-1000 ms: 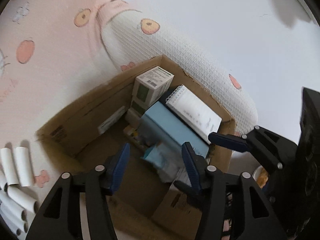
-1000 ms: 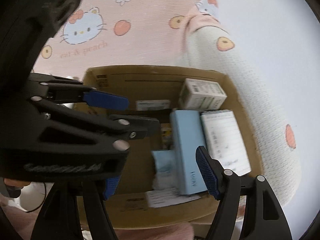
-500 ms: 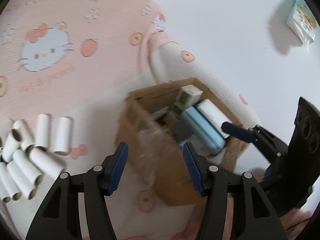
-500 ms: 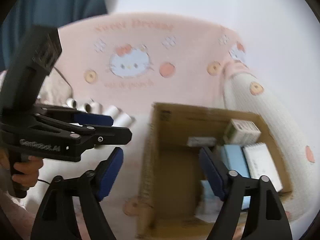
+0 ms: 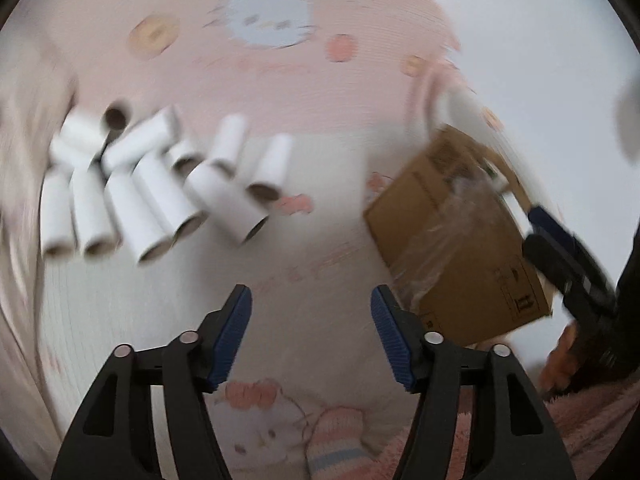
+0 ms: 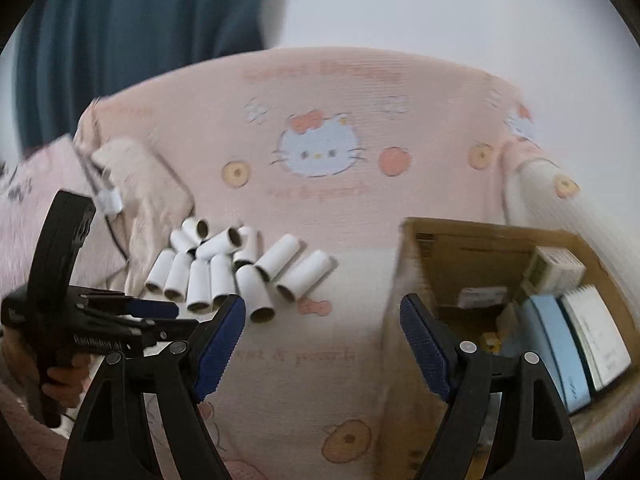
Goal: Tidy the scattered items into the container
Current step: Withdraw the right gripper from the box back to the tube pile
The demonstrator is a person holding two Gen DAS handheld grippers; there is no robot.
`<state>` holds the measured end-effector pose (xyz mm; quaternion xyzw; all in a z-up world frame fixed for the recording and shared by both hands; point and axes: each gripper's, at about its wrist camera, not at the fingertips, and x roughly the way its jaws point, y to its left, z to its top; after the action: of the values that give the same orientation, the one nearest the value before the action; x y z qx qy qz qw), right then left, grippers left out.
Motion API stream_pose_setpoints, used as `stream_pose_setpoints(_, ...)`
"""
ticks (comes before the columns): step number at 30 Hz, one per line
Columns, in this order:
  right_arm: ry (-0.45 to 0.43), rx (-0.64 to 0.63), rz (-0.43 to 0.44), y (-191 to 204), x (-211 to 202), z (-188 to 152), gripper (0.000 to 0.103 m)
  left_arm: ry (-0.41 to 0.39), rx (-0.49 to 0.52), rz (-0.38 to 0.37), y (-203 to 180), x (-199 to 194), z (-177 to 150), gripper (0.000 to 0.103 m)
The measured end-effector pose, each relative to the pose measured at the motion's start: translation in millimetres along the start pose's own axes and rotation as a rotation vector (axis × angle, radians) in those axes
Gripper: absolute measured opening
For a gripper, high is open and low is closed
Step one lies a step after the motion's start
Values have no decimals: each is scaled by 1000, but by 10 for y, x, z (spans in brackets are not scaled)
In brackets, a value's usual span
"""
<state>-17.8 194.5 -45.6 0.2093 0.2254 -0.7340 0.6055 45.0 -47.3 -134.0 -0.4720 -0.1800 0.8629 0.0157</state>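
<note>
Several white cardboard tubes (image 5: 224, 204) lie in a loose heap on the pink blanket, up and to the left of my left gripper (image 5: 311, 294). Its jaws are opening, with nothing between them. The brown cardboard box (image 5: 460, 256) stands to its right. In the right wrist view the tubes (image 6: 200, 284) lie ahead on the left and the box (image 6: 472, 252) on the right. My right gripper (image 6: 322, 302) stands open and empty over the blanket between them. The box holds a light blue carton (image 6: 552, 344), a spiral notebook (image 6: 596, 340) and a white carton (image 6: 560, 268).
A pink blanket (image 6: 320, 208) with a cat print covers the surface. A beige cloth (image 6: 140, 184) with a cable lies left of the tubes, a blue curtain (image 6: 120, 40) hangs behind, and a striped sock (image 5: 336, 440) is near the left gripper. A person's hand (image 6: 60, 380) holds the left gripper's handle.
Both views have swung left, away from the inside of the box and toward the heap of tubes. The box now sits at the right. Both pairs of jaws stand wider.
</note>
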Motion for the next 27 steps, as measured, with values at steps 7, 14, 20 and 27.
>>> stream_pose_setpoints(7,39,-95,62,344,441,-17,78,-14,-154,42,499,-6,-20,68)
stream_pose_setpoints(14,122,-89,95,404,1066,-41,78,-20,-131,111,611,100,136,68)
stream_pose_setpoints(20,198,39,163,298,1520,-51,78,-19,-105,121,590,321,375,68)
stream_pose_setpoints(27,214,-45,140,472,1791,-74,78,25,-195,150,770,563,526,68)
